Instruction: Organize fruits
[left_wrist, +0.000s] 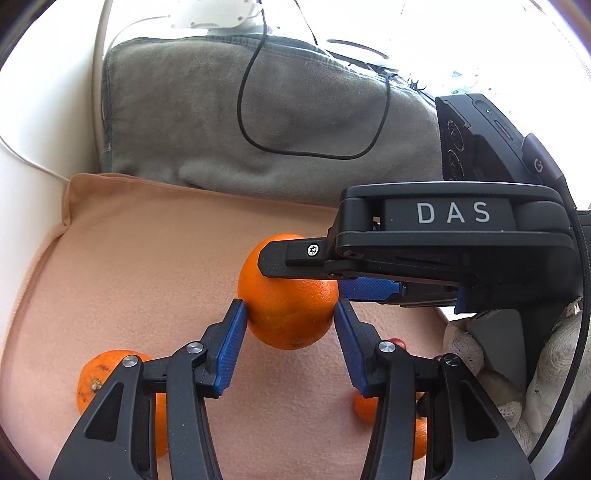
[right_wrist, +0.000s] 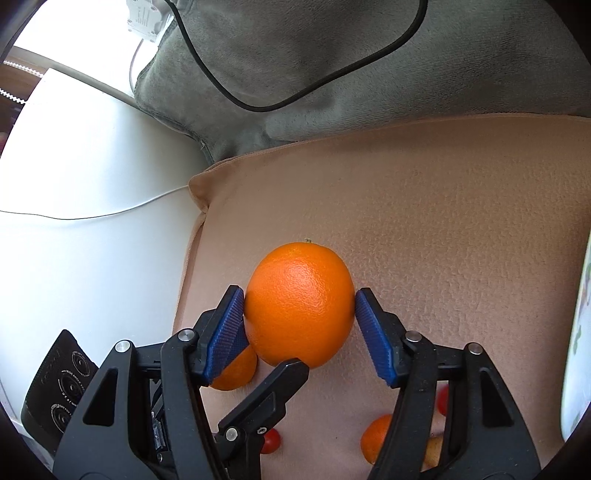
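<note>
Between both grippers' pads: orange; clamped.

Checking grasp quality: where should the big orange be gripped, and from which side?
Pinch the big orange across its widest middle, pads on opposite sides, coming down from above at a slant. It is round and smooth, so an off-centre pinch would likely slip. The right gripper sits so now.
</note>
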